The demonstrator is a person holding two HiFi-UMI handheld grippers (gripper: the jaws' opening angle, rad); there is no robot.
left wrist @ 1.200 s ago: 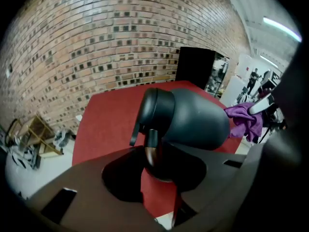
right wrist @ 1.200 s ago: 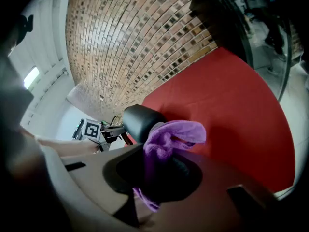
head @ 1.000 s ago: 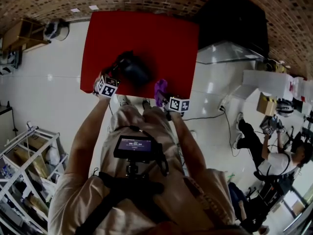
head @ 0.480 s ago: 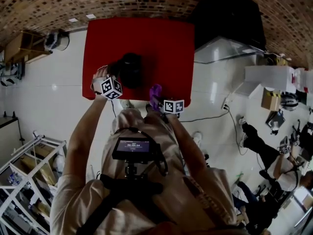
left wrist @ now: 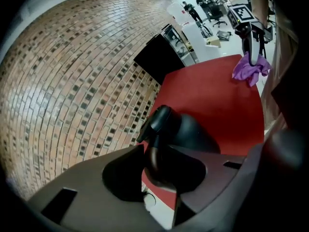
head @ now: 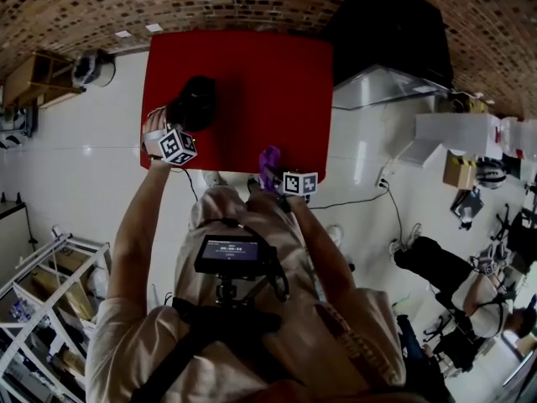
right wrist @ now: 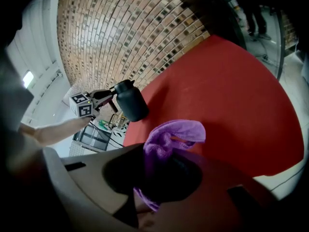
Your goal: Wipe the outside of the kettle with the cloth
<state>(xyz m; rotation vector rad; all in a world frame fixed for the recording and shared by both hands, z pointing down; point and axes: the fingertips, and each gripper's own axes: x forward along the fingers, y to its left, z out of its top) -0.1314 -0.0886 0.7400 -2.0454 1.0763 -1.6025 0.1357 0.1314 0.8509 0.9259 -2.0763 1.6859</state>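
Brick wall (left wrist: 72, 81) backs a red bench (head: 277, 82) on a pale floor. The left gripper's (left wrist: 154, 163) fingers pinch the handle of the black kettle (head: 195, 101), which is held tilted at the bench's left side. The right gripper's (right wrist: 154, 187) fingers clamp a purple cloth (right wrist: 169, 134) that bunches out above them, by the bench's near edge, well apart from the kettle.

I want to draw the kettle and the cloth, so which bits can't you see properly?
Head view: the kettle is a small dark blob; lid and spout too small to tell.
Left gripper view: the left gripper covers the kettle's base and lower handle.
Right gripper view: the cloth has its lower end buried in the right gripper.
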